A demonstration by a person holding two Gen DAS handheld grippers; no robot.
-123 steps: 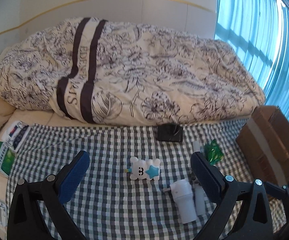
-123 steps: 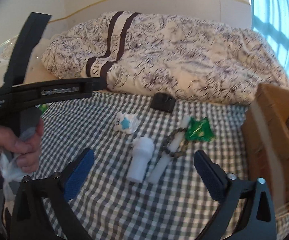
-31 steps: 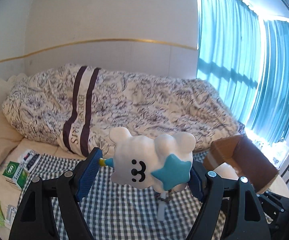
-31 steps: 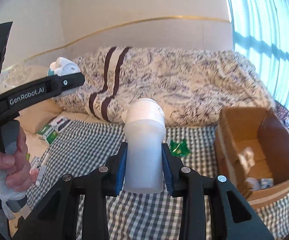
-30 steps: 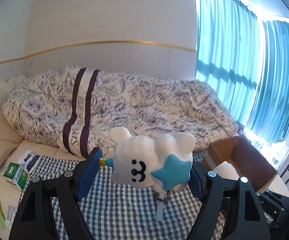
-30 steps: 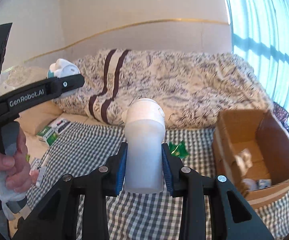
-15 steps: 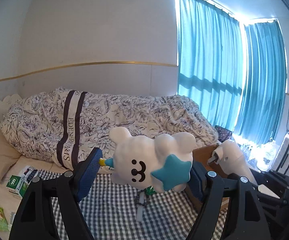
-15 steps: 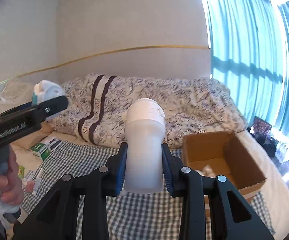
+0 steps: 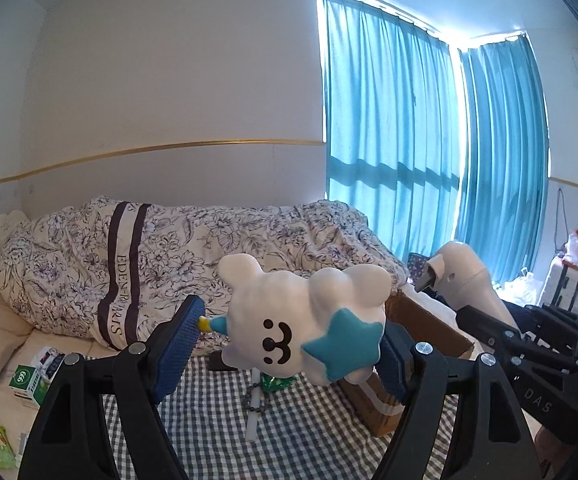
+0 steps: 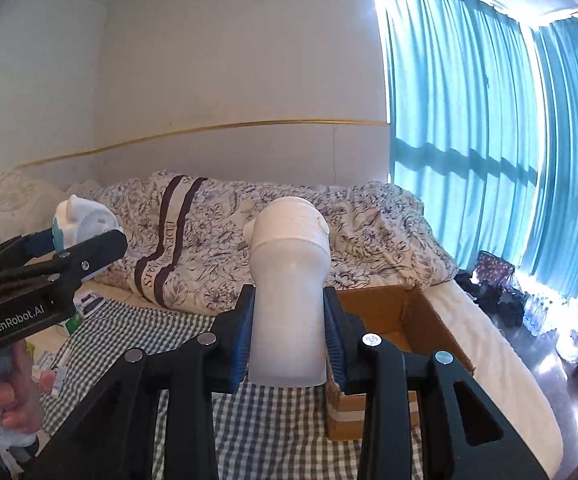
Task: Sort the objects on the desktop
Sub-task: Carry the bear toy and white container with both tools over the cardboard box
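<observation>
Aloft, left gripper [image 9: 289,344] jaws clenched on smiling toy [image 9: 303,322], right gripper [image 10: 287,338] jaws around bottle [image 10: 289,300]; box [image 10: 405,320] interior right-view only.

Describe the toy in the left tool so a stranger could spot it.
Above the grey-and-white checked cloth before the floral duvet, the left tool is clamped on a white, cloud-shaped plush toy. Only it has a smiling face and a teal star.

cardboard box [image 10: 429,320] interior mostly hidden behind bottle [image 10: 289,300].
</observation>
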